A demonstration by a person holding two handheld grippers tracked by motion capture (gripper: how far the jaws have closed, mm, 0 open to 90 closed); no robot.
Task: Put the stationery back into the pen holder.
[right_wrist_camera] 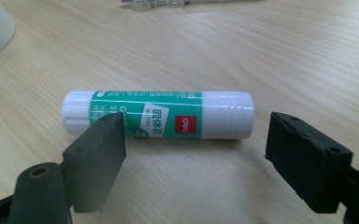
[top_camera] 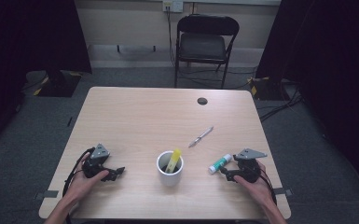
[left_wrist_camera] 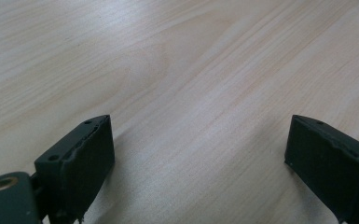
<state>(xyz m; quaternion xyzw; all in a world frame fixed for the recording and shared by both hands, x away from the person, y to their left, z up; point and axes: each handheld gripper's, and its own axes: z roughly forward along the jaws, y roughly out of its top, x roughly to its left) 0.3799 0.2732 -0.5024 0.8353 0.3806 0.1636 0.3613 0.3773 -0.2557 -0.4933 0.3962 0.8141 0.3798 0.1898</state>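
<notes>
Black jaws of the right gripper (right_wrist_camera: 193, 154) stood wide apart, released, just before the glue stick (right_wrist_camera: 158, 115), which lay flat on the table (top_camera: 135, 116) near the white cup (top_camera: 169, 169). Left gripper (left_wrist_camera: 198, 163) rested low, jaws apart, grasping nothing.

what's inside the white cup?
A yellow marker stands in the cup, leaning on the rim with its top poking out. Its lower end and the cup's bottom are hidden by the wall.

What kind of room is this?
Probably a lab or recording room: a bare wooden table on grey carpet, dark curtains at both sides, a folding chair by the wall, cables on the floor.
</notes>
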